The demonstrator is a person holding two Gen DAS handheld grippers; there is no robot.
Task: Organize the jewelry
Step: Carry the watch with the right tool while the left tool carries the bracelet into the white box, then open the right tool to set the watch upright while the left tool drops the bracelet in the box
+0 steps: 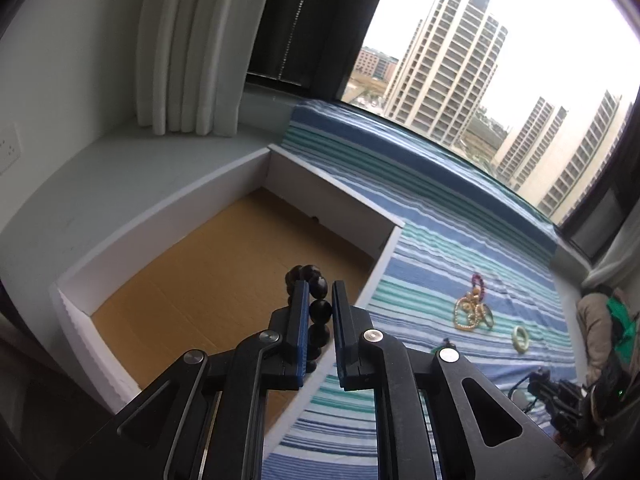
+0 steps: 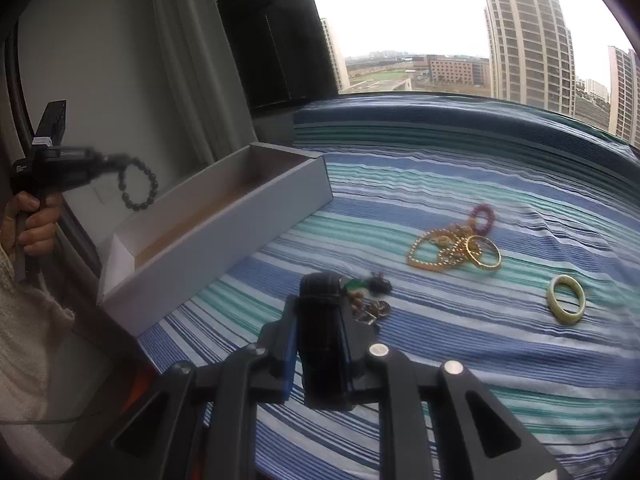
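My left gripper (image 1: 320, 294) is shut on a black bead bracelet (image 1: 320, 310), which hangs over the open white box (image 1: 224, 232) with a brown floor. In the right wrist view the same left gripper (image 2: 100, 160) is off to the left with the bead bracelet (image 2: 138, 184) dangling from it, above and left of the box (image 2: 224, 216). My right gripper (image 2: 320, 300) is shut on a black band (image 2: 322, 344) and is held over the striped cloth (image 2: 440, 360). Gold bangles (image 2: 452, 252), a purple bracelet (image 2: 484, 218), a pale green bangle (image 2: 566, 298) and small charms (image 2: 370, 300) lie on the cloth.
The box stands at the cloth's left edge, beside a grey ledge (image 1: 120, 184) and white curtains (image 1: 188, 48). A large window (image 2: 420, 20) runs behind the cloth. A person's hand (image 2: 34, 220) grips the left tool's handle. The jewelry pile (image 1: 472, 312) lies right of the box.
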